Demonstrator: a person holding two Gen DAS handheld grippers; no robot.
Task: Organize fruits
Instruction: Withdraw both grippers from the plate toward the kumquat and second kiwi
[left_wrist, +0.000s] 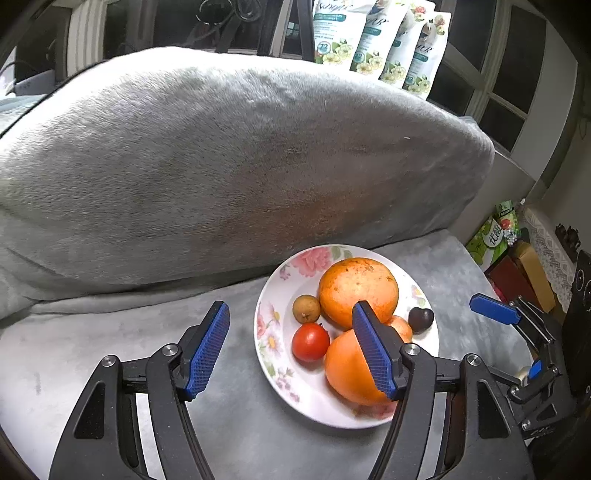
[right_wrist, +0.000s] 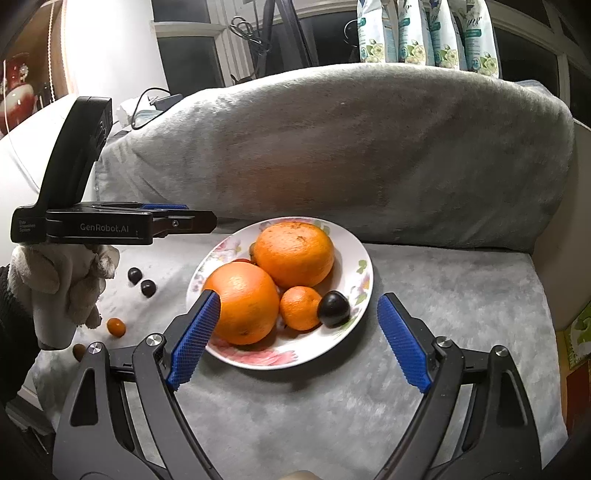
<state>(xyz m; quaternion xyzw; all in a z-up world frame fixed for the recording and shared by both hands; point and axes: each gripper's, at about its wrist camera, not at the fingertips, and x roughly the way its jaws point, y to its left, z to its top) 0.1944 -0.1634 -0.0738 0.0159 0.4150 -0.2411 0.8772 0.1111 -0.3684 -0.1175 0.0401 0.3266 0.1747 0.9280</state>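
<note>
— Both grippers hang spread wide and empty: left gripper (left_wrist: 291, 347) just left of the plate (right_wrist: 360, 280), right gripper (right_wrist: 297, 339) straddling its near rim.

— Loose fruit?

— Off the plate's left side on the sofa seat (right_wrist: 443, 295): a small orange (right_wrist: 116, 326), a brown fruit (right_wrist: 78, 351) nearest the front edge, two dark plums (right_wrist: 141, 282) farther back. Left one should probably fetch them.

— Tips?

— Descend straight over one fruit, close gently, then set it in the plate's bare right side, clear of the oranges (right_wrist: 269, 269).

Floral plate (left_wrist: 266, 334) holds oranges (left_wrist: 357, 290), tomato (left_wrist: 310, 341); tool (left_wrist: 290, 345) empty, agape.
</note>
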